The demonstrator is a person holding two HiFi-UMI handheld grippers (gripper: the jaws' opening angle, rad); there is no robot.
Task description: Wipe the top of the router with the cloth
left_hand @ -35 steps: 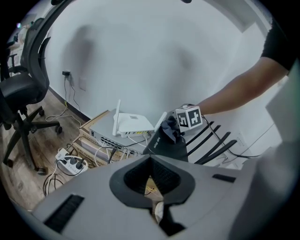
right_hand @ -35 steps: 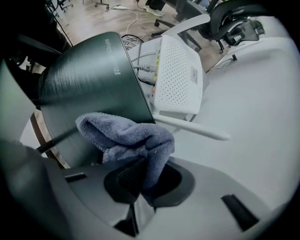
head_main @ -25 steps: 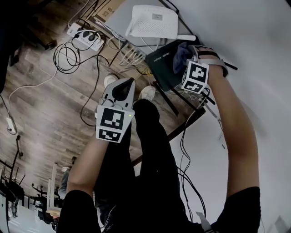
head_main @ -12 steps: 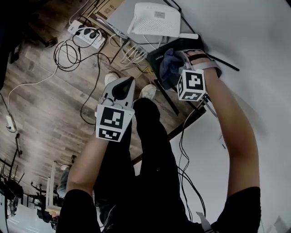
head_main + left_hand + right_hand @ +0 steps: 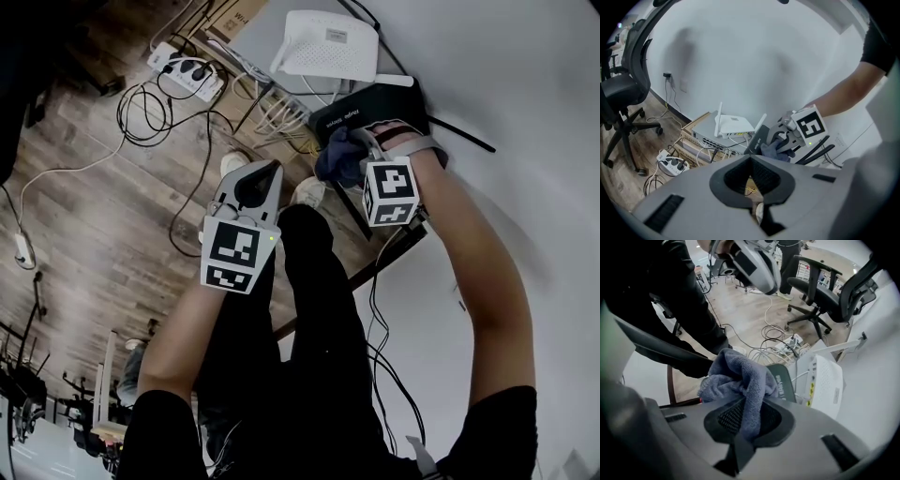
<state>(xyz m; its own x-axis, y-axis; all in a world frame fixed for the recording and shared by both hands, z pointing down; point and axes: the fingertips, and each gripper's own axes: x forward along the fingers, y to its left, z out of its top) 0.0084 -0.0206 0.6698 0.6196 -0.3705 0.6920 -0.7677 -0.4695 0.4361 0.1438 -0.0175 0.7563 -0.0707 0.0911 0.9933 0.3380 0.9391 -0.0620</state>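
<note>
A black router [image 5: 373, 105] stands on edge by the white wall, also seen in the right gripper view [image 5: 786, 380] and the left gripper view [image 5: 758, 138]. My right gripper [image 5: 356, 150] is shut on a bunched blue-grey cloth [image 5: 337, 156] that rests against the router's near left end. The cloth [image 5: 737, 376] hangs from between the jaws [image 5: 745, 420]. A white router [image 5: 323, 43] with antennas lies just beyond. My left gripper [image 5: 255, 176] hovers over the floor, apart from both routers, jaws together with nothing in them [image 5: 752, 177].
A power strip [image 5: 187, 71] and tangled cables [image 5: 150, 112] lie on the wood floor at the left. A flat network switch [image 5: 705, 136] sits under the white router. Office chairs [image 5: 825, 291] stand further off. The person's shoes [image 5: 305, 191] are below the grippers.
My right gripper has dragged the cloth down and to the left along the black router, from its middle to its near left end. The left gripper has barely moved.
</note>
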